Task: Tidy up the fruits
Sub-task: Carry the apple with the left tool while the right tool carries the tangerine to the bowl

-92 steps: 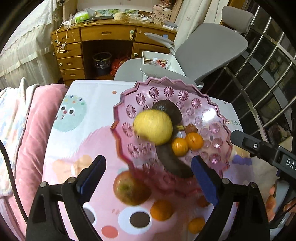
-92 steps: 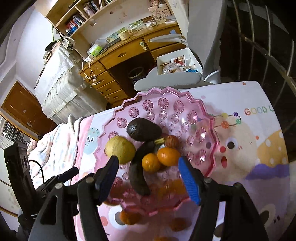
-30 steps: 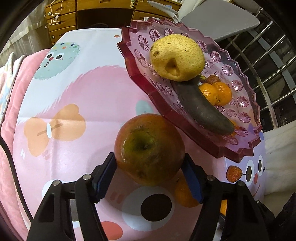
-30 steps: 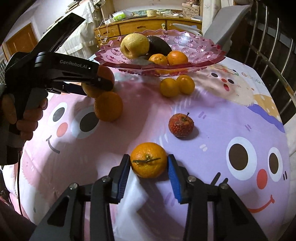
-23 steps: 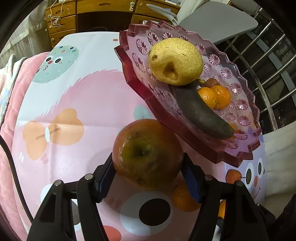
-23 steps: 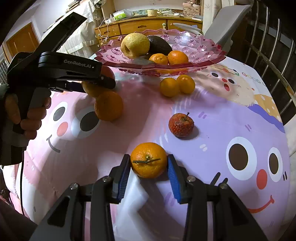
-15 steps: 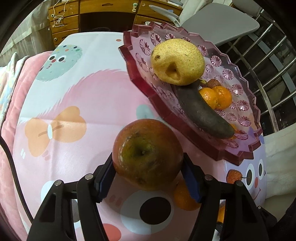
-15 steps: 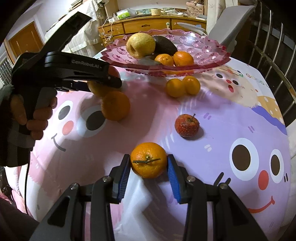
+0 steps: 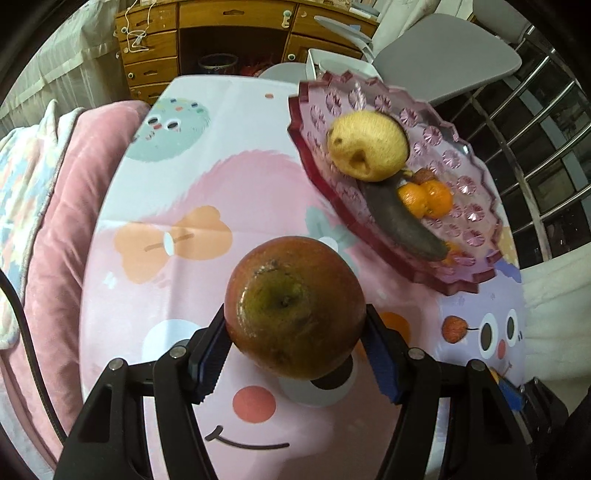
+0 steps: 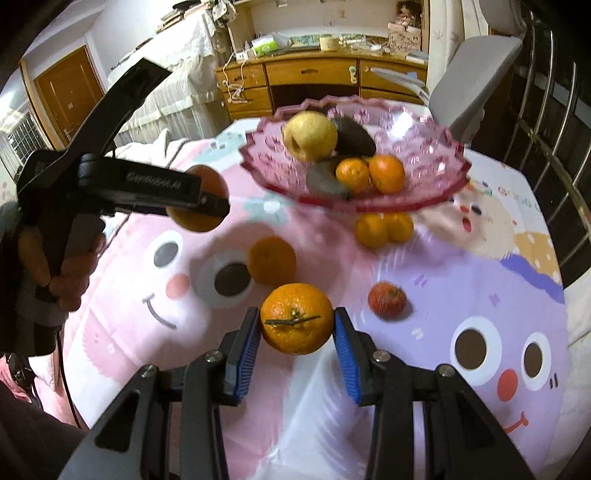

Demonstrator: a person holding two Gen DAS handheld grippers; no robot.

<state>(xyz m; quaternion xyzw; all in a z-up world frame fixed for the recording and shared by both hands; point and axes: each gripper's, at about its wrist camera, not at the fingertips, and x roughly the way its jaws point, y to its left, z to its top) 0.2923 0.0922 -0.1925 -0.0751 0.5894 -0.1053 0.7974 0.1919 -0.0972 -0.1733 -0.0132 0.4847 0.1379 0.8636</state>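
Note:
My left gripper is shut on a red-green apple and holds it above the table, short of the pink glass fruit bowl. The bowl holds a yellow pear, a dark banana, an avocado and two small oranges. My right gripper is shut on an orange, lifted off the table. The left gripper with the apple also shows in the right wrist view.
On the cartoon tablecloth lie a loose orange, two small oranges by the bowl's foot, and a small red fruit. A pink cushion lies left; a grey chair and wooden desk stand behind.
Both grippers have risen. The left one lifted the apple higher above the table; the right one lifted the orange off the cloth and moved toward the bowl.

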